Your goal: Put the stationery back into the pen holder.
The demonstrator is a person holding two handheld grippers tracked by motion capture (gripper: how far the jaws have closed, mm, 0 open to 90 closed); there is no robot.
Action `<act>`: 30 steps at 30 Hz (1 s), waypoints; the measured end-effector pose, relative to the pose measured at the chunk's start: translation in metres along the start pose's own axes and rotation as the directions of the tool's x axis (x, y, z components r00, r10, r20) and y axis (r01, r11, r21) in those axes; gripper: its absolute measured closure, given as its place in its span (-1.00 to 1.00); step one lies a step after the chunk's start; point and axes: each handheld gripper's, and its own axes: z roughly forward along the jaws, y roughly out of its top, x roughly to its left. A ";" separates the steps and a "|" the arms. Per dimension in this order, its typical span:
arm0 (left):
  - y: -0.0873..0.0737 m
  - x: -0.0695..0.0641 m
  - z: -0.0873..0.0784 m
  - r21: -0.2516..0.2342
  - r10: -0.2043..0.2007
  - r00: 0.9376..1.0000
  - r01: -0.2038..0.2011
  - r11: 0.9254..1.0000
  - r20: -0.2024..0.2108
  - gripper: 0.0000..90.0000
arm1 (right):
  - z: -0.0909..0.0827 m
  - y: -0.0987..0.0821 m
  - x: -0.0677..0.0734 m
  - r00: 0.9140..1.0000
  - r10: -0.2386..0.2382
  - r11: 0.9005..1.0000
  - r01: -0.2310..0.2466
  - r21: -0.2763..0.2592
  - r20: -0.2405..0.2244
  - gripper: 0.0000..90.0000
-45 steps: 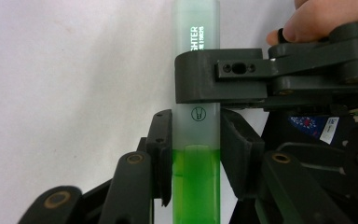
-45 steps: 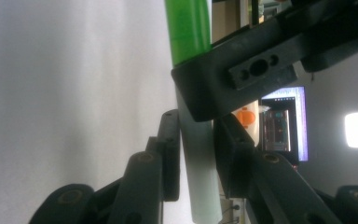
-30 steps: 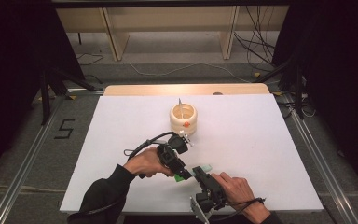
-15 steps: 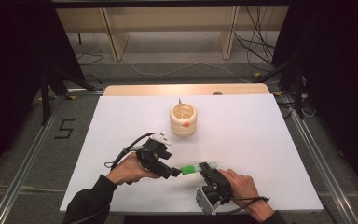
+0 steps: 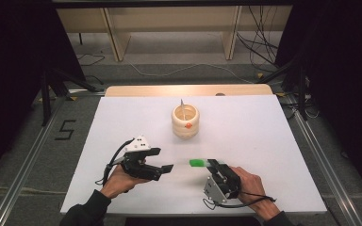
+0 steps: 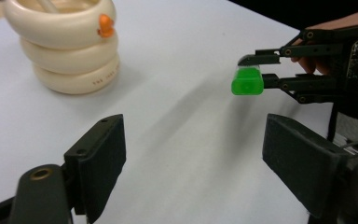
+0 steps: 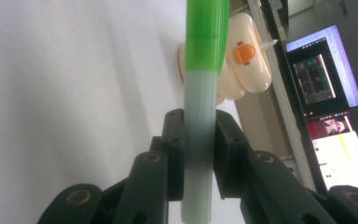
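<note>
While my right gripper (image 5: 209, 163) has its fingers (image 7: 175, 140) pressed on a green-capped pen (image 7: 200, 107), my left gripper (image 5: 166, 168) stands apart from it with nothing between its fingers (image 6: 100, 158). Those left fingers are spread wide and have just been opening; in the left gripper view I see bare white bench (image 6: 182, 140) between them.

From the high view, the pen sticks out of my right gripper toward the left, its green cap (image 5: 197, 163) hanging just above the bench near the front edge, roughly in the middle of the width. My left gripper's tips point at that cap from the left, with a clear gap between the two. In the left gripper view the green cap (image 6: 247, 81) faces me end-on, pinched between the right gripper's (image 6: 261, 70) two thin black fingers, and a bit of the right hand (image 6: 335, 28) shows behind them.

Looking along my right gripper, I see the pen's pale, translucent barrel run straight up between the pads, turning bright green farther out. The pads press on the barrel from both sides, narrow around it.

Farther back on the bench, well apart from both grippers, stands a cream holder (image 5: 185, 121) shaped like stacked rings, with a small orange knob on its front. A thin pointed stick (image 5: 182, 104) rises out of it. In the right gripper view this holder (image 7: 242, 70) lies right behind the pen's green part.

My left hand (image 5: 122, 181) and right hand (image 5: 252, 183) both come in from the near edge, sleeves dark.
</note>
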 end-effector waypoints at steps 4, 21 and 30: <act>-0.005 0.000 -0.005 -0.052 -0.001 1.000 -0.001 0.999 -0.030 -0.53 | 0.001 -0.002 -0.003 0.998 0.055 0.998 -0.055 0.002 -0.012 0.71; -0.018 -0.005 -0.016 -0.119 0.001 0.996 -0.012 0.993 -0.092 -0.63 | 0.006 -0.015 -0.042 0.844 0.510 0.855 -0.519 -0.010 -0.164 0.71; -0.021 -0.006 -0.018 -0.154 -0.006 0.994 -0.011 0.988 -0.108 -0.64 | 0.018 -0.020 -0.071 0.670 0.706 0.690 -0.724 0.009 -0.230 0.71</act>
